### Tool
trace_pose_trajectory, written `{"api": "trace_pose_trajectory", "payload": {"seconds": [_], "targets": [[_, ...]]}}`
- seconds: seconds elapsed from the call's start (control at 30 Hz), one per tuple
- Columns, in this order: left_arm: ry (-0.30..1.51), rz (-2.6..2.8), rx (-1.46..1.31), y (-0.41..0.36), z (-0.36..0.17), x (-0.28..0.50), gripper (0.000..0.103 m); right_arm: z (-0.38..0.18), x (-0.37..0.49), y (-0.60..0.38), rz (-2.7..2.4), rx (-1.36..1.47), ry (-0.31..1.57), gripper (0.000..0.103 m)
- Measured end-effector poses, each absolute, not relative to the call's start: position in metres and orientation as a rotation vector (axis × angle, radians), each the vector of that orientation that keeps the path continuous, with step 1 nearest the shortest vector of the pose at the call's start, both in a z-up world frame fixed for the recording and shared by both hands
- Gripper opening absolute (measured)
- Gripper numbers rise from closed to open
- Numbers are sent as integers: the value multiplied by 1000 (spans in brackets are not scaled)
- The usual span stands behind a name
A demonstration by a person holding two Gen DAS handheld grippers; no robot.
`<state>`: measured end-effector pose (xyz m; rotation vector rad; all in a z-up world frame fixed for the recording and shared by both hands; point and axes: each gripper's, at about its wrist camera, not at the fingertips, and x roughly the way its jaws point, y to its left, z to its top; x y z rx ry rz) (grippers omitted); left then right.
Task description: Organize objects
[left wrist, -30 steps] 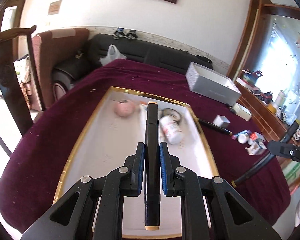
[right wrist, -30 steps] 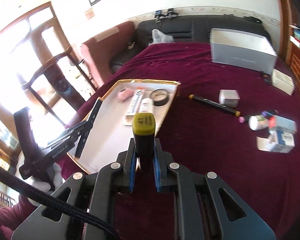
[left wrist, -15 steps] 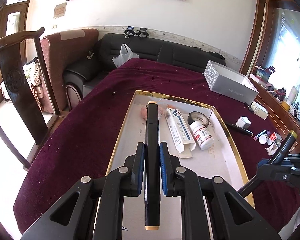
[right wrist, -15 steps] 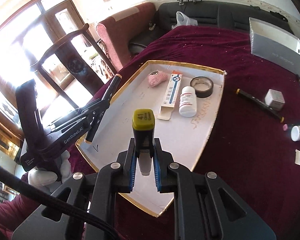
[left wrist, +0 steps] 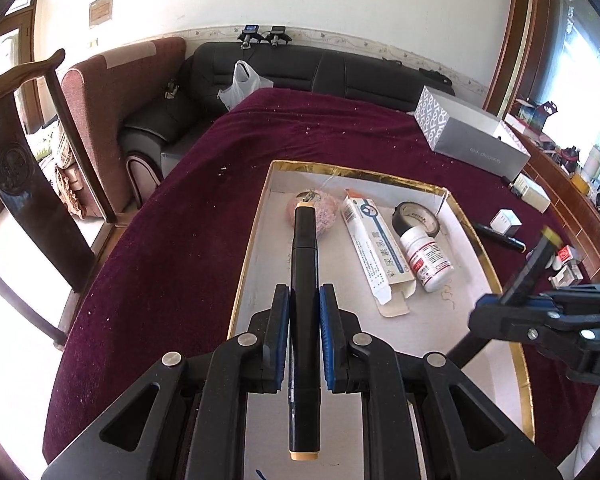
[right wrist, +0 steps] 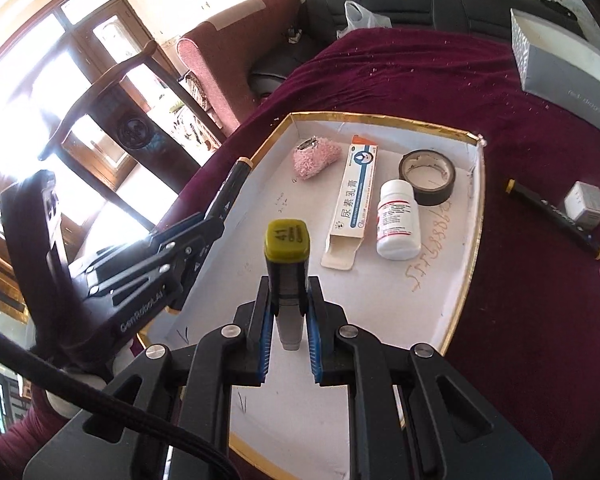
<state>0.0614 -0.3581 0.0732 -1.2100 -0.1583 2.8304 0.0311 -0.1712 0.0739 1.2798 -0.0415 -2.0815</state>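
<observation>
My left gripper (left wrist: 304, 312) is shut on a black marker with tan end caps (left wrist: 305, 280), held lengthwise above the near left part of a white tray with a gold rim (left wrist: 252, 232). My right gripper (right wrist: 287, 316) is shut on a black marker with a yellow "41" cap (right wrist: 286, 252), tilted up over the tray's near end (right wrist: 464, 272). In the tray lie a pink fluffy item (right wrist: 314, 157), a white-and-blue carton (right wrist: 352, 196), a white pill bottle (right wrist: 398, 220) and a roll of black tape (right wrist: 428, 176). Each gripper shows in the other's view (left wrist: 548, 316) (right wrist: 180, 248).
The tray sits on a maroon tablecloth (left wrist: 172, 240). To the right of it lie a third black marker (right wrist: 554, 218), a small white cube (right wrist: 585, 205) and small bottles and boxes (left wrist: 566, 268). A grey box (left wrist: 472, 136) stands at the far right. A wooden chair (left wrist: 24, 168) stands left.
Both grippers have moved left and in over the tray, each still holding its marker. The tray's contents now show more fully in both views.
</observation>
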Motion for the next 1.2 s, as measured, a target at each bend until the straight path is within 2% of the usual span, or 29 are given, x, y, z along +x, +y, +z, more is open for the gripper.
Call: {"api": "trace_pose_trajectory", "payload": {"seconds": [0.43, 0.87, 1.2], "targets": [[-90, 2775, -1389, -354, 54, 31, 12, 43, -19, -210, -2021, 1445, -81, 13], [-27, 2745, -1554, -350, 41, 15, 12, 21, -40, -232, -2026, 1539, -23, 13], [-31, 2766, -1558, -355, 41, 13, 12, 13, -45, -231, -2022, 1556, -40, 13]]}}
